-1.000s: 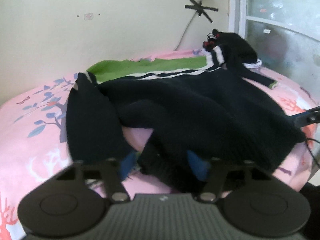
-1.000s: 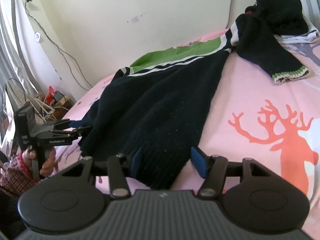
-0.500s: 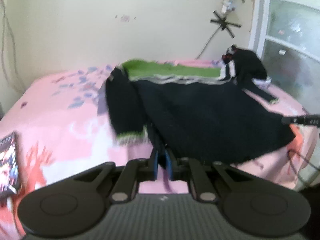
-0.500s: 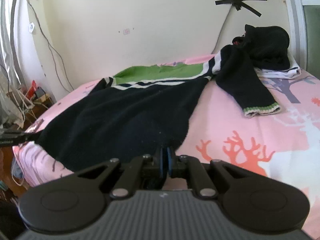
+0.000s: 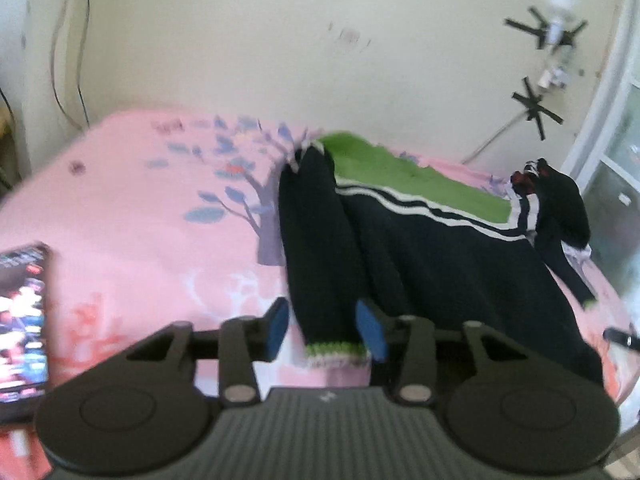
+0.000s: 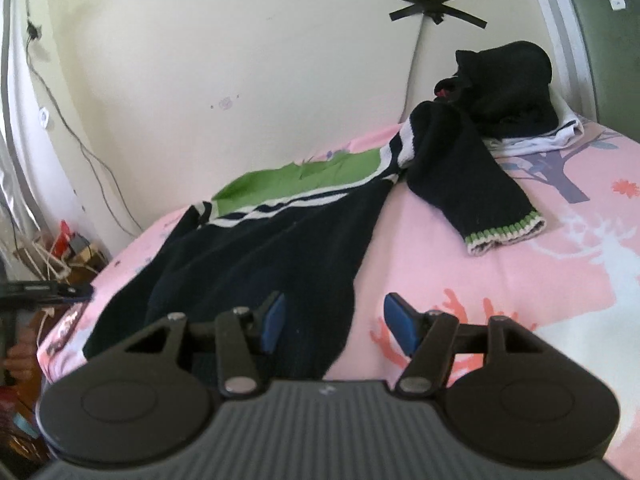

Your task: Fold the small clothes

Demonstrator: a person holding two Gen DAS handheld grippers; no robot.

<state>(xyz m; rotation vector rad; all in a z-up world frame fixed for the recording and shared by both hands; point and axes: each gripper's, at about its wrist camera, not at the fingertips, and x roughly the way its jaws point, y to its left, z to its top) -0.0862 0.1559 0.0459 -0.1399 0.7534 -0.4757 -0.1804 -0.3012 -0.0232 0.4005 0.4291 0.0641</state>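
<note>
My left gripper (image 5: pixel 326 330) has just been opening; its jaws stand apart with a sleeve cuff (image 5: pixel 335 353) between them, pads clear of it. My right gripper (image 6: pixel 334 326) has also just been opening, its jaws straddling the sweater (image 6: pixel 256 256) hem at the bed's (image 6: pixel 520 280) near edge, gripping nothing. The sweater lies spread across the bed, its other sleeve (image 6: pixel 472 184) extended toward a dark pile (image 6: pixel 508 92) at the far corner.

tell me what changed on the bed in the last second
Both grippers shut on the sweater's near hem and pulled it flat; their jaws have just been opening, letting it go. The left gripper now frames the left sleeve cuff; the right gripper is open. The right sleeve and dark clothes pile stayed.
</note>
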